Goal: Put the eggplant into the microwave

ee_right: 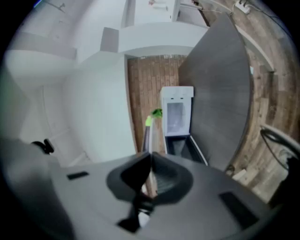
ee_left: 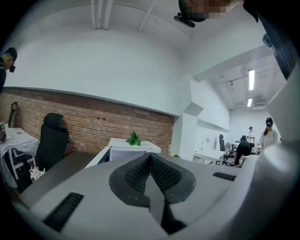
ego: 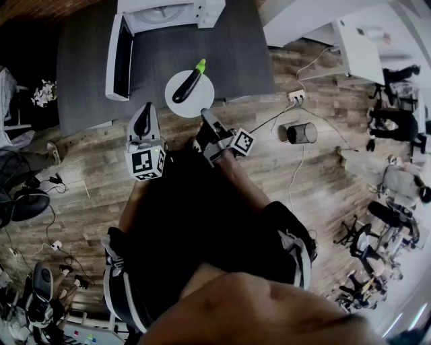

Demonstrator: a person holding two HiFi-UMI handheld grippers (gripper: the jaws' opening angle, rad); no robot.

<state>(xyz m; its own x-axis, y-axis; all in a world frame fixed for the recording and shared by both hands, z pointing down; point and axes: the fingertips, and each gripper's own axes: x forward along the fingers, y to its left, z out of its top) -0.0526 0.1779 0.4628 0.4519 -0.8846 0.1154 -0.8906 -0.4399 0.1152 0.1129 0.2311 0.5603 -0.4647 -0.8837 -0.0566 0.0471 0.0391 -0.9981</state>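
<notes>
**Q:** What surface and room are shown?

**A:** A dark grey counter [ego: 87,74] stands on a wood-plank floor [ego: 323,175]. A brick wall [ee_left: 93,122] runs behind it below white plaster, and a black office chair [ee_left: 50,140] is at its far left. A white microwave [ego: 161,13] sits at the back of the counter, with its door [ego: 121,57] swung open to the left. A power strip [ego: 296,96] with trailing cables lies on the floor just off the counter's right corner. More desks and chairs fill the room to the right.

**Q:** How does the eggplant look, and where is it?

**A:** The eggplant [ego: 187,86] is slim, dark and glossy, with a bright green stem end [ego: 200,65] pointing toward the microwave. It lies diagonally on a round white plate [ego: 176,101] at the near edge of the counter. It is outside the microwave and well apart from it.

**Q:** What is the state of the tongs?

**A:** The left tongs [ego: 143,114] are held left of the plate, pads pressed together with nothing between them. The right tongs [ego: 205,116] are also closed, with their tip at the plate's near right rim. Whether they pinch that rim cannot be told. From the right gripper view, the eggplant [ee_right: 147,129] lies in line just beyond the closed right tongs [ee_right: 151,157].
</notes>
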